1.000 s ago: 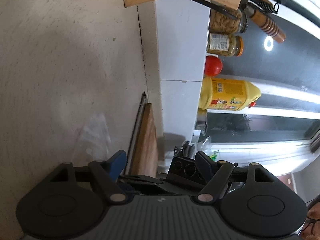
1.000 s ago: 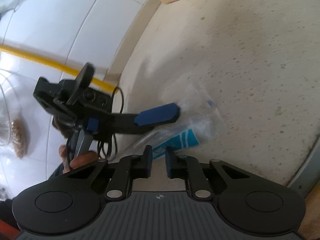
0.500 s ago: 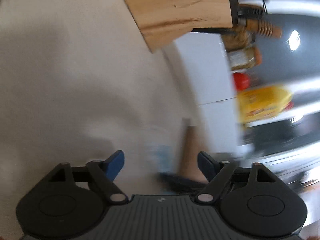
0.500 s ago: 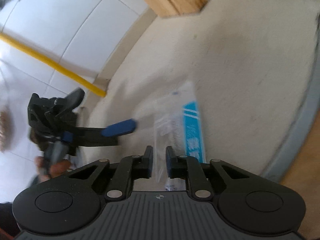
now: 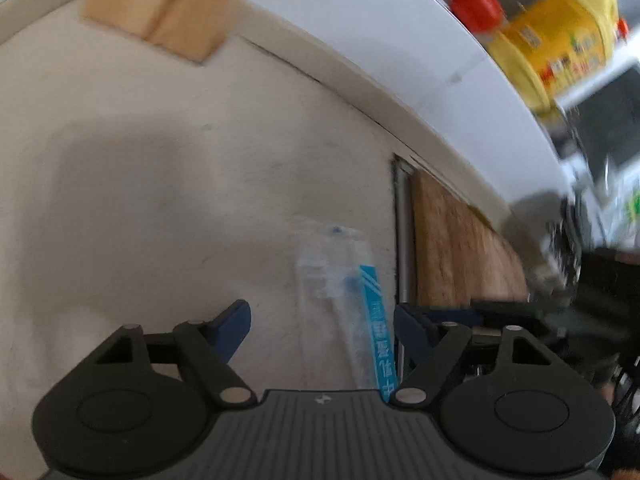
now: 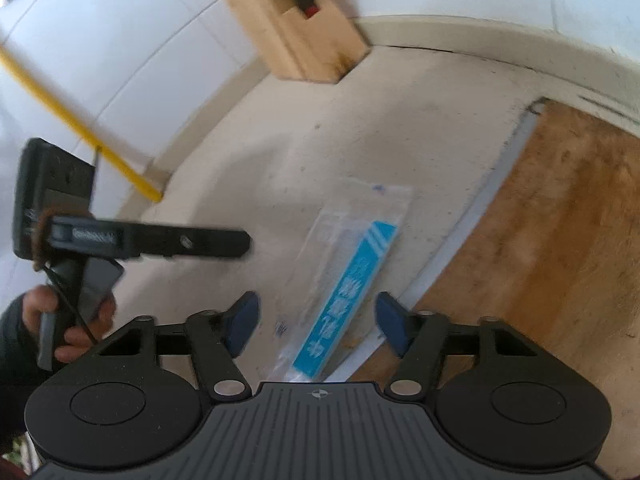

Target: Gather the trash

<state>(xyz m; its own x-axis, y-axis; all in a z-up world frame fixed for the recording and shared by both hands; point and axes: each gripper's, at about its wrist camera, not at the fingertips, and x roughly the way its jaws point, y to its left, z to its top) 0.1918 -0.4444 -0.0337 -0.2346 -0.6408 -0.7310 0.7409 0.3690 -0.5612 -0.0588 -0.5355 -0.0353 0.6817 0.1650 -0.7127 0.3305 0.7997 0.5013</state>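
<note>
Lay flat on the pale speckled counter: a clear plastic wrapper with a blue printed strip, just left of the metal edge strip bordering the wooden board, its near end resting across that strip. Sat well beyond the wrapper, against the white tiled wall: a wooden knife block. Hung above the wrapper's near end with blue-padded jaws apart and widening: the right gripper, pads clear of the plastic on both sides, gripping nothing. Stood to the left of the wrapper and apart from it in the right wrist view: the left gripper, held by a hand in a dark sleeve. Seen from its own camera, pointed down over the wrapper: left gripper wide apart, jaws narrowing slightly, nothing pressed between the pads. Blurred beyond the wrapper, up on the wall ledge: a yellow bottle and a red-lidded jar.
</note>
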